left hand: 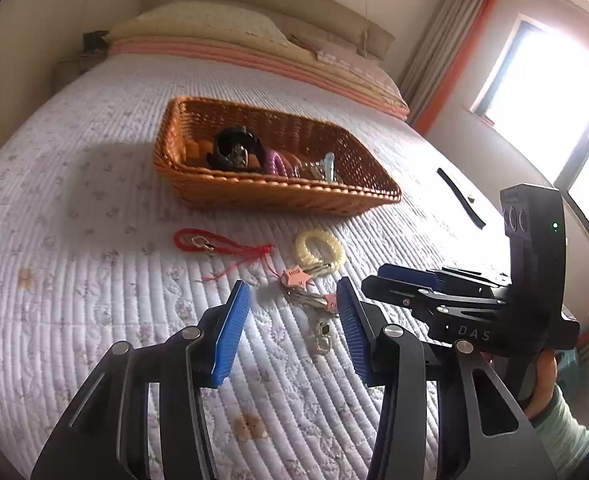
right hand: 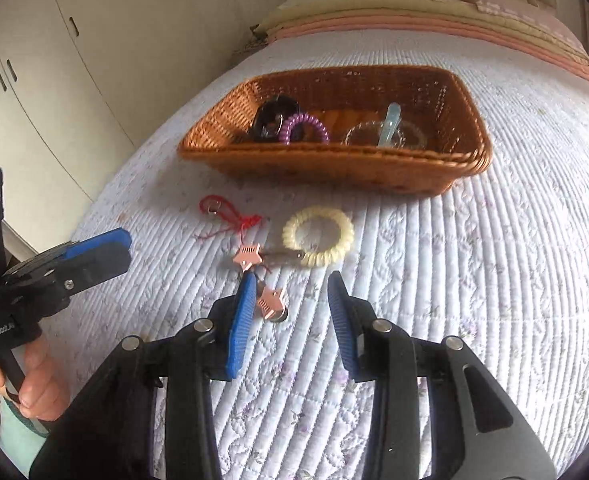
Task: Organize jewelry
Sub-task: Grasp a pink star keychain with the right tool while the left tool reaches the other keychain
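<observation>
While the wicker basket (right hand: 334, 168) already holding some pieces is kept far on the bed (right hand: 494, 280), both the left gripper (left hand: 294, 320) and right gripper (right hand: 290, 308) are held open and empty over the near loose jewelry (right hand: 294, 248), seemingly for collection.

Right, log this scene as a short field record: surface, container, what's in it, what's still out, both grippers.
surface: quilted bedspread
container: wicker basket
in basket: black hair clip, purple coil tie, pale blue clip
still out: red cord, cream coil tie, two pink star clips
left gripper: open, empty
right gripper: open, empty
</observation>
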Demonstrator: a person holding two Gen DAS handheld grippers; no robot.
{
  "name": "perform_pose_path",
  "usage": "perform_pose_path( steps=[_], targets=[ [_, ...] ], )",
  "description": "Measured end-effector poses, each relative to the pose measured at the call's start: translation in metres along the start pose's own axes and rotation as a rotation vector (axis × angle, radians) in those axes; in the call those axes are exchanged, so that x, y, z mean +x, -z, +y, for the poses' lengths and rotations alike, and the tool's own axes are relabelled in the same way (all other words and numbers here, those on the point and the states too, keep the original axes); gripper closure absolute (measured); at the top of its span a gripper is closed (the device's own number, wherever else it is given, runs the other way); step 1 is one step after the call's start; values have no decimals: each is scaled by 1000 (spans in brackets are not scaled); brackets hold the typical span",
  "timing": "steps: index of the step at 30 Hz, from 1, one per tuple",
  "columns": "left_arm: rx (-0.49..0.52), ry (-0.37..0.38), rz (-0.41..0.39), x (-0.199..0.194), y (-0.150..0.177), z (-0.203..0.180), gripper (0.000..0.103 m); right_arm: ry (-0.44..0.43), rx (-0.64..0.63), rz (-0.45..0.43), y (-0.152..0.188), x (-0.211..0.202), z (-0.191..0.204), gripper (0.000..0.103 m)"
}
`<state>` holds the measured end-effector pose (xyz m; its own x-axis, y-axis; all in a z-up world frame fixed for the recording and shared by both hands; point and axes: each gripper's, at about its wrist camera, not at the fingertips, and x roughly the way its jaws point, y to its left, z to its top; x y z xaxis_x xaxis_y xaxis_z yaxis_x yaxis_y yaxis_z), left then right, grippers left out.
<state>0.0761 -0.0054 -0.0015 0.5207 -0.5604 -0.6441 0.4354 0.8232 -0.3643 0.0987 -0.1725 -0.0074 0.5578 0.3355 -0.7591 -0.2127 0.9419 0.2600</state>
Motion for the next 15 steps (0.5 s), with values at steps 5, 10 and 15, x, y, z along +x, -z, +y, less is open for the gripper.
perform_pose_path(
  steps=[5,10,15],
  targets=[
    [86,27,106,38,-9,9,60,-1,-55,44,12,19,8,73],
    [122,56,125,51,-16,9,60,-8,-88,65,13,31,16,74],
    [156,45,160,67,-14,9,60,32,-114,63,12,35,22,82]
  ],
)
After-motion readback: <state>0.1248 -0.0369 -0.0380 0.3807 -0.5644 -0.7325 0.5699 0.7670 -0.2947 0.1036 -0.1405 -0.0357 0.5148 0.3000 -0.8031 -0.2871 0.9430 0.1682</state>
